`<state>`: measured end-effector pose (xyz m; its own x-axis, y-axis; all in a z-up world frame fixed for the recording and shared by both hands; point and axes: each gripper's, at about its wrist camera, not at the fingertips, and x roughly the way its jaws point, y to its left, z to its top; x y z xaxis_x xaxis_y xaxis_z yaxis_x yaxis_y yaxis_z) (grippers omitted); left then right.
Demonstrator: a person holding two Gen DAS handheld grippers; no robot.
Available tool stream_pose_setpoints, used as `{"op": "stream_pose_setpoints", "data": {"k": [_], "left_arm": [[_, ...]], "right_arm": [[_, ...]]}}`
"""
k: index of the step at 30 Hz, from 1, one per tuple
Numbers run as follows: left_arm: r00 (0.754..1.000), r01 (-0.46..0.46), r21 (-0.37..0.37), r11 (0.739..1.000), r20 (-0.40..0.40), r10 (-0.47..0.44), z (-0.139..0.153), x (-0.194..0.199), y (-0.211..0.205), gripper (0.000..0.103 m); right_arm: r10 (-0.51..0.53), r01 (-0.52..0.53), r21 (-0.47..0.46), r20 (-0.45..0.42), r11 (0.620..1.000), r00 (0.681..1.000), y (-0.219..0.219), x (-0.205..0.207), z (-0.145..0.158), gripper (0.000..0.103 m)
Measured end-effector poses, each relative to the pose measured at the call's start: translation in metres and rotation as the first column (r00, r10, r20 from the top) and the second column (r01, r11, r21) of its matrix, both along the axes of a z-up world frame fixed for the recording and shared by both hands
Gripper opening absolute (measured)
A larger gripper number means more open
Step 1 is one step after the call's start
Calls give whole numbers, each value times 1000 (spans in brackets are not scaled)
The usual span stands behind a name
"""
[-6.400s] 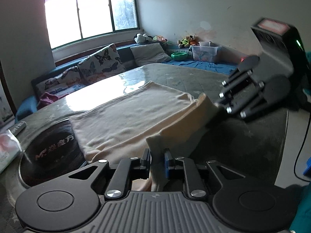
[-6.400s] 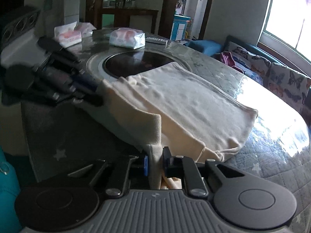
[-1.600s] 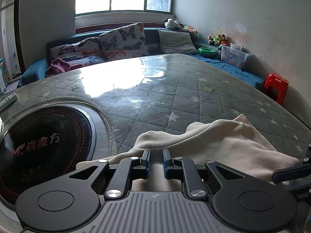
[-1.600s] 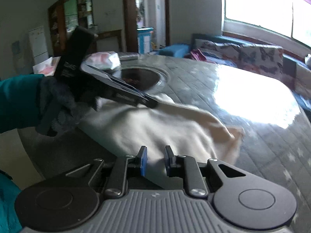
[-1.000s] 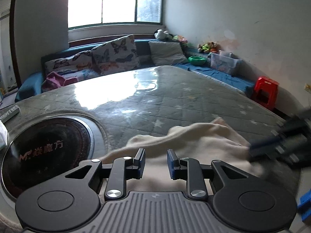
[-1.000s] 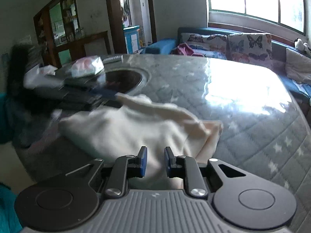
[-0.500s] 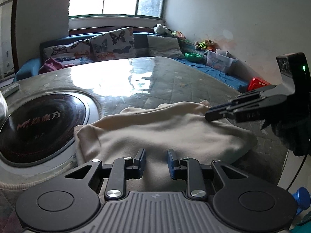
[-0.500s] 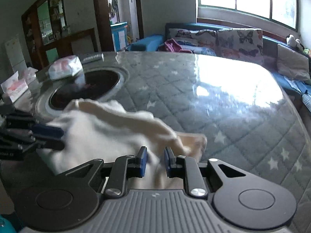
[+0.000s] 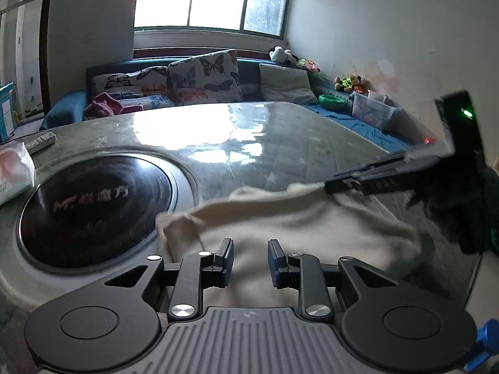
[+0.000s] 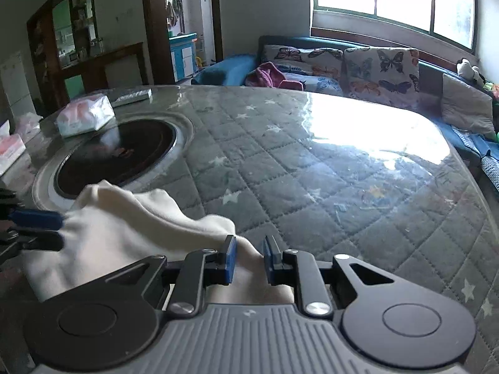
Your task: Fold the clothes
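A cream garment [image 9: 296,224] lies folded in a loose bundle on the quilted table top, near the front edge; it also shows in the right wrist view [image 10: 124,227]. My left gripper [image 9: 250,263] is open just above the garment's near side, holding nothing. My right gripper [image 10: 248,260] is open over the garment's right end, with cloth under and between the jaws but not pinched. The right gripper shows in the left wrist view [image 9: 368,180] at the garment's far right corner. The left gripper's fingers [image 10: 37,219] show in the right wrist view at the garment's left end.
A round black cooktop [image 9: 93,205] is set into the table left of the garment. A tissue pack [image 10: 84,115] and a remote [image 10: 131,96] lie beyond it. The grey quilted table cover [image 10: 312,171] stretches toward a sofa with butterfly cushions [image 10: 374,62].
Both grippers have opened and let go of the garment, which was carried in from a wide flat spread to a small bundle. In the last half second the left gripper rose slightly; the jaws widened.
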<state>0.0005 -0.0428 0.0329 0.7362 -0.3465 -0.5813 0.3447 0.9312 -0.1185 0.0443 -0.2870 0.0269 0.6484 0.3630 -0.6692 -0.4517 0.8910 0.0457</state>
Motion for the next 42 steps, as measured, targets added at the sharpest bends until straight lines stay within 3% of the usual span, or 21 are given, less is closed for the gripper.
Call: {"op": "stream_pose_setpoints", "data": {"k": [11,18,24,33,36,42], "left_arm": [[996,-62,-2,998,-57,62,-11,61,2,25],[994,-103,-9,995,-40,103,-7,61,18,26],[991,-131,-27,991,-18,131,4,34,41,26],[997,-75,-7,997,-19,75,-2,-30,44,26],[996,-80,21,997,-30,80,-10,-37,45,26],[988,-149,8,989,-40,149,-8,-43,67,26]], "right_arm": [[137,-136,-4,17,991,990,42,-10,6,18],[224,-223,-23,39,975,974,65,-23,12,18],[344,-339,-79,70,938,936,92,-54,12,18],[460,-445,-147,97,883,882,123,-89,6,19],[491,-474,-152,103,867,865,131,-99,5,19],[537,-514,-183,114,838,836,146,-113,-1,19]]}}
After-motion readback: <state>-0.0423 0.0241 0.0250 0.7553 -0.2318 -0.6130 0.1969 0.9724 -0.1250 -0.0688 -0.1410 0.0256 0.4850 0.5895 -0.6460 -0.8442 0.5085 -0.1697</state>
